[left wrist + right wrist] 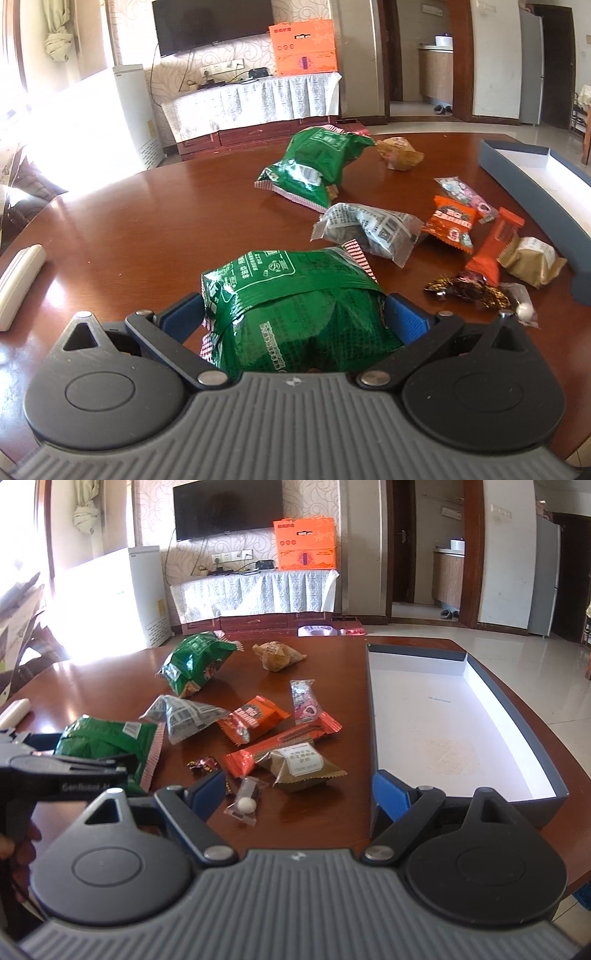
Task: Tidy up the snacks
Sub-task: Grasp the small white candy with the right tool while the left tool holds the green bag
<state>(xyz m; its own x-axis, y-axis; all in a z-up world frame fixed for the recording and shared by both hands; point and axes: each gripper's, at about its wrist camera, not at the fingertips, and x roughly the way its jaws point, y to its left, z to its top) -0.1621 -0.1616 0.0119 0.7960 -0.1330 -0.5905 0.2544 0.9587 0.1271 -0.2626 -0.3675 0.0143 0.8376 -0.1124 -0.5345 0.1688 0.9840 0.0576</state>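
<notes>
My left gripper (pixel 293 312) is shut on a green snack bag (pixel 295 291) and holds it just above the brown table (pixel 147 221). The right wrist view shows that gripper (pixel 74 768) and its bag (pixel 107 742) at the left. My right gripper (pixel 299 790) is open with nothing between its fingers, next to the left wall of a shallow dark box with a white floor (pixel 424 709). Between them lie a second green bag (pixel 195 661), a grey printed packet (pixel 184 716), orange packets (pixel 255 718), a pink packet (pixel 304 701) and brown packets (pixel 299 764).
Small candies (pixel 245 801) lie close to my right gripper's left finger. A white remote (pixel 18 284) rests near the table's left edge. The box (pixel 535 199) fills the table's right side. A person's hand (pixel 18 845) holds the left gripper's handle.
</notes>
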